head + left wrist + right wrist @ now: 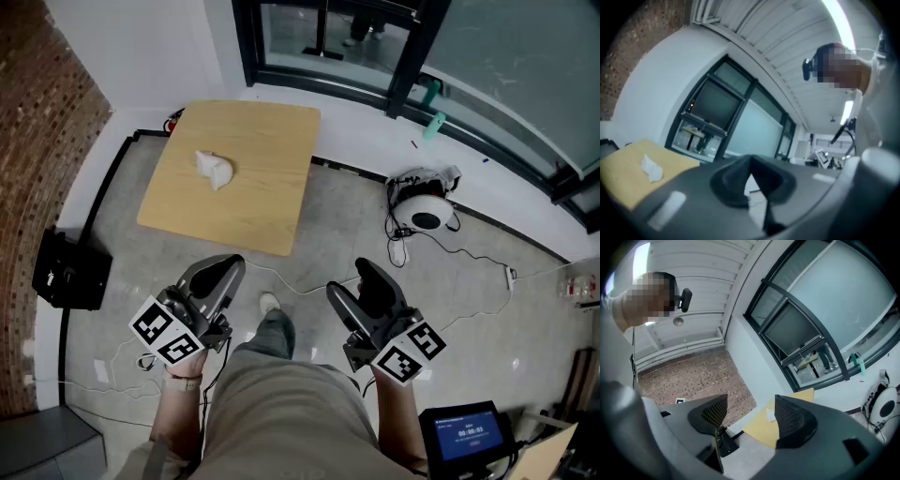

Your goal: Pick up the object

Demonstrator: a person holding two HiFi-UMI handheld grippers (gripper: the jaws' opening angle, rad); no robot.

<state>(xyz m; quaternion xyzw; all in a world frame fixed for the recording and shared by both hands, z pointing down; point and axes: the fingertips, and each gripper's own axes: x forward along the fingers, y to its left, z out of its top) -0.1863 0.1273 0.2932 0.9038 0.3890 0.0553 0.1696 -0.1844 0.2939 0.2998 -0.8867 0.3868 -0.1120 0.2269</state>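
While held low over the grey floor: two grippers, one in each hand, both well short of the table.
Left gripper [223, 274]: jaws pressed together, nothing between them.
Right gripper [361, 279]: jaws spread wide, empty; only wall, floor and table corner seen through the gap.
Object: one crumpled white wad [216, 169], lying on the left half of the table top, untouched, well apart from both grippers.
Table [253, 211]: one, light wood, squarish top, nothing else on it.
Marker cubes: two, left cube [169, 333] and right cube [410, 352]; black-and-white square patterns, no letters.
Screen [466, 436]: one, blue display at lower right; print too small to read.
Black box [70, 272]: one, on the floor by the brick wall [37, 112].
White device [427, 202]: one, round, with tangled cables, right of the table.
Teal items [434, 124]: two, by the window frame.
In the way: thin white cable [309, 286] across the floor between grippers and table; one shoe [270, 302] just beside it.
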